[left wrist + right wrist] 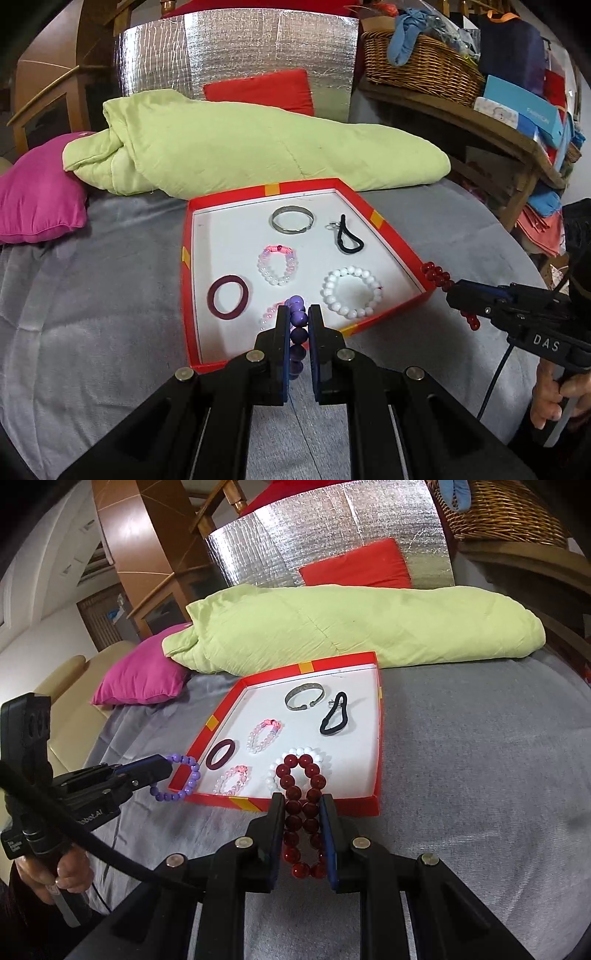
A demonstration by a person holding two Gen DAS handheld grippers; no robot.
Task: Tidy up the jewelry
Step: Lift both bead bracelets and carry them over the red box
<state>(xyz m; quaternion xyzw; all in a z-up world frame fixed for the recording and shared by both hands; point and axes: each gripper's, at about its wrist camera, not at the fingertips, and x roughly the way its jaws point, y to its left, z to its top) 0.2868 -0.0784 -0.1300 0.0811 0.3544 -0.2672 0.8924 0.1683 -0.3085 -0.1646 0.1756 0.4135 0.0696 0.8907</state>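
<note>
A shallow red box with a white floor lies on the grey bed cover. In it lie a silver bangle, a black loop, two pale pink bead bracelets, a maroon ring and a white bead bracelet. My left gripper is shut on a purple bead bracelet, held over the box's near edge. My right gripper is shut on a dark red bead bracelet, held at the box's near right corner.
A folded green quilt lies just behind the box, with a pink cushion at its left. A silver foil panel and red cushion stand further back. A wooden shelf with a wicker basket stands at the right.
</note>
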